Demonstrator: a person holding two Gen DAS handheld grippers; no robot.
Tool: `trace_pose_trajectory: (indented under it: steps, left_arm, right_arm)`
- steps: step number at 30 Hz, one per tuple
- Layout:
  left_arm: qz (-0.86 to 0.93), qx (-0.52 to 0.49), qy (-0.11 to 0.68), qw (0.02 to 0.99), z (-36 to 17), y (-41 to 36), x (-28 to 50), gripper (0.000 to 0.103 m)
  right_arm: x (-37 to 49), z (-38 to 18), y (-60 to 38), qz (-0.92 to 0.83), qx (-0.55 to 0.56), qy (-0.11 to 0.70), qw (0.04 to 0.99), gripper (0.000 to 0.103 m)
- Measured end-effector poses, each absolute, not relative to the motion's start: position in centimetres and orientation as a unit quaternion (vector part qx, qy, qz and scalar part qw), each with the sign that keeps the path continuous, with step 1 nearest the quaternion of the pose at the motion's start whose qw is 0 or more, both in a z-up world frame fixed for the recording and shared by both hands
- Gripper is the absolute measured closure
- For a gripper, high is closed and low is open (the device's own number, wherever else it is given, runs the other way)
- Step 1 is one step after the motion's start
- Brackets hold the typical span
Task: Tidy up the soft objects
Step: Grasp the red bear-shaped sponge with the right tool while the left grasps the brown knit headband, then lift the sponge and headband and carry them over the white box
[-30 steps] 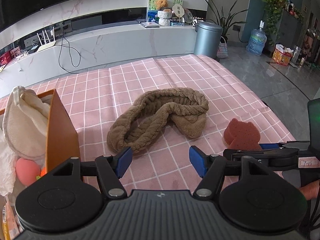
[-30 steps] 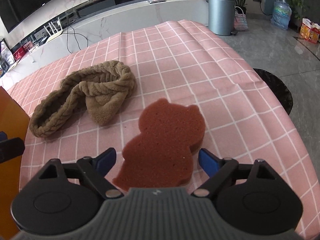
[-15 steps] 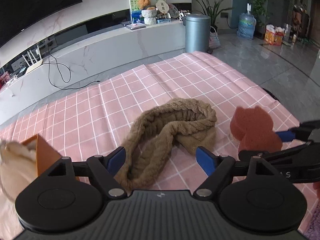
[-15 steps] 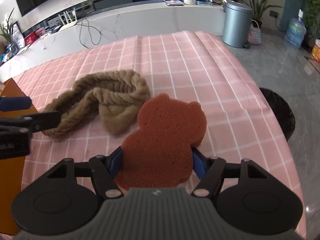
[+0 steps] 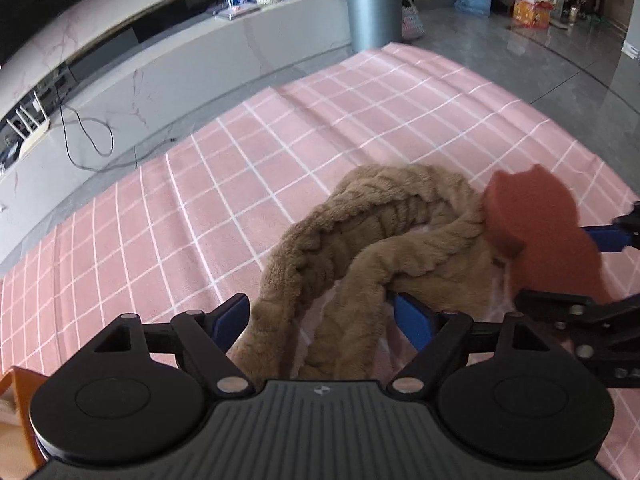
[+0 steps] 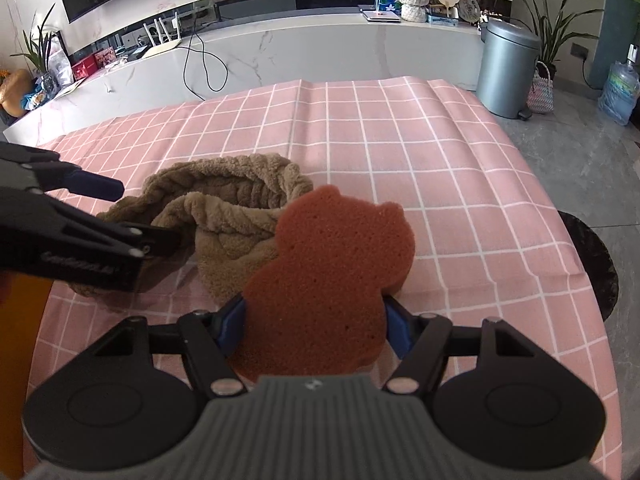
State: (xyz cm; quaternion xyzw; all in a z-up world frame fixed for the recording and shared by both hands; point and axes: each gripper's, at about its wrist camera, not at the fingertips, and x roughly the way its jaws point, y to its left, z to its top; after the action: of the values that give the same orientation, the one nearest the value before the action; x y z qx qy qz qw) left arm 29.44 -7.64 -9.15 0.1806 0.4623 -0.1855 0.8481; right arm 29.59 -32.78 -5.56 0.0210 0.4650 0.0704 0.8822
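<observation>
A brown plush headband (image 5: 360, 240) (image 6: 232, 208) lies looped on the pink checked tablecloth (image 6: 400, 140). My left gripper (image 5: 322, 320) (image 6: 132, 216) is open wide and straddles the band's near end, with the plush between its blue pads. A rust-red animal-shaped sponge (image 6: 332, 264) (image 5: 536, 216) is clamped between the pads of my right gripper (image 6: 312, 324) (image 5: 580, 272). The sponge hangs just right of the headband and overlaps its edge in both views. An orange box (image 5: 24, 392) (image 6: 20, 360) shows only as a sliver at the lower left.
The table's right edge drops to a dark round stool (image 6: 596, 264) and grey floor. A grey bin (image 6: 508, 68) (image 5: 374, 8) stands beyond the far corner. A low marble counter (image 6: 320, 48) with cables runs behind the table.
My left gripper swung right from the orange box to over the headband, and its jaws widened. My right gripper closed on the sponge and carried it left, up against the headband.
</observation>
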Motion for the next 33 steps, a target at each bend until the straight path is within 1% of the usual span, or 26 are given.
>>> trace_pose_trajectory:
  steps: [3, 5, 7, 8, 10, 11, 12, 13, 14, 16, 18, 22, 33]
  left_arm:
    - [-0.175, 0.178, 0.475, 0.844, -10.2, -7.7, 30.4, 0.007]
    - [-0.169, 0.171, 0.479, 0.844, -10.6, -7.7, 30.5, 0.012]
    - [-0.164, 0.161, 0.482, 0.845, -10.9, -7.7, 30.6, 0.025]
    - [-0.160, 0.162, 0.480, 0.847, -11.0, -7.7, 30.4, 0.027]
    - [-0.158, 0.165, 0.472, 0.851, -10.9, -8.0, 30.1, 0.042]
    - [-0.156, 0.166, 0.471, 0.853, -10.9, -8.1, 29.9, 0.046]
    - [-0.150, 0.167, 0.469, 0.854, -10.8, -8.1, 29.7, 0.055]
    - [-0.148, 0.167, 0.465, 0.857, -10.7, -8.2, 29.4, 0.061]
    - [-0.147, 0.163, 0.463, 0.859, -10.7, -8.1, 29.2, 0.063]
    - [-0.143, 0.151, 0.459, 0.864, -10.3, -8.0, 28.6, 0.072]
    - [-0.140, 0.135, 0.459, 0.867, -9.9, -7.8, 28.0, 0.078]
    - [-0.132, 0.106, 0.453, 0.875, -9.2, -7.6, 26.5, 0.082]
    - [-0.112, 0.040, 0.408, 0.905, -5.9, -6.7, 21.9, 0.083]
  right_arm:
    - [29.7, -5.8, -33.1, 0.064, 0.019, 0.467, 0.882, 0.034]
    - [29.8, -6.0, -33.1, 0.060, 0.019, 0.473, 0.879, 0.034]
    - [30.0, -6.4, -33.1, 0.065, 0.023, 0.481, 0.874, 0.034]
    - [30.0, -6.5, -33.0, 0.066, 0.025, 0.483, 0.873, 0.034]
    - [30.0, -6.5, -32.7, 0.068, 0.018, 0.482, 0.873, 0.034]
    - [29.9, -6.6, -32.6, 0.069, 0.016, 0.482, 0.873, 0.034]
    - [29.9, -6.6, -32.5, 0.070, 0.015, 0.483, 0.873, 0.034]
    - [29.9, -6.7, -32.4, 0.070, 0.013, 0.483, 0.873, 0.034]
    - [29.8, -6.7, -32.4, 0.070, 0.010, 0.483, 0.873, 0.034]
    - [29.8, -6.7, -32.2, 0.069, 0.009, 0.485, 0.872, 0.034]
    - [29.7, -6.6, -32.0, 0.067, 0.007, 0.487, 0.871, 0.034]
    - [29.6, -6.5, -31.8, 0.068, 0.000, 0.487, 0.871, 0.034]
    - [28.5, -5.1, -31.7, 0.080, -0.017, 0.469, 0.880, 0.035]
